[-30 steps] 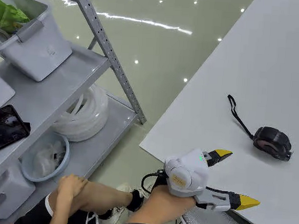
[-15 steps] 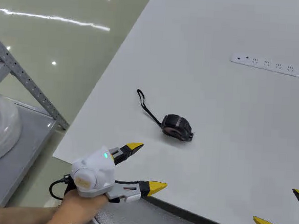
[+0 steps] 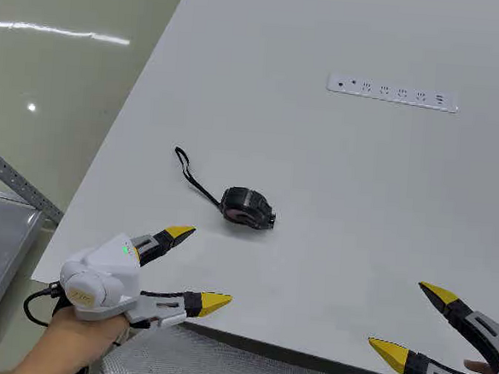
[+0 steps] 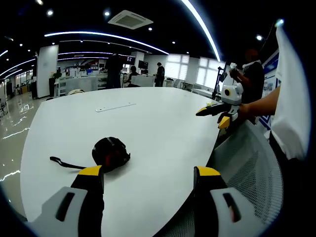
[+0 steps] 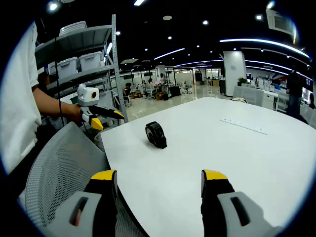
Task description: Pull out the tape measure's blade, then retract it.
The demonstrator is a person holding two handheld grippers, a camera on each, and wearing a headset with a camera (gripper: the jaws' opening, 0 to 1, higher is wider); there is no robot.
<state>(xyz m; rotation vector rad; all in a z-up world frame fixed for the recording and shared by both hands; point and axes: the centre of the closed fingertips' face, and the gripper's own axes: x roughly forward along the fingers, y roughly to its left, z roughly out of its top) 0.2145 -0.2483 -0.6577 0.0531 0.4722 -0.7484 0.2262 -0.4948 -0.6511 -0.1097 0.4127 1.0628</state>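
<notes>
Tape measure (image 3: 248, 208), black, strap (image 3: 192, 174) trailing, lies apart from left gripper (image 3: 209, 265) and right gripper (image 3: 397, 314), jaws spread.

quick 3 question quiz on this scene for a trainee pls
1. True or false: the left gripper is shut on the tape measure.
2. The tape measure's strap lies: A) stretched out on the table; B) looped round a jaw; C) tucked under the case.
3. What long white thing lies on the table beyond the tape measure?
Key: 1 false, it is open and apart from the tape measure; 2 A; 3 a power strip.
</notes>
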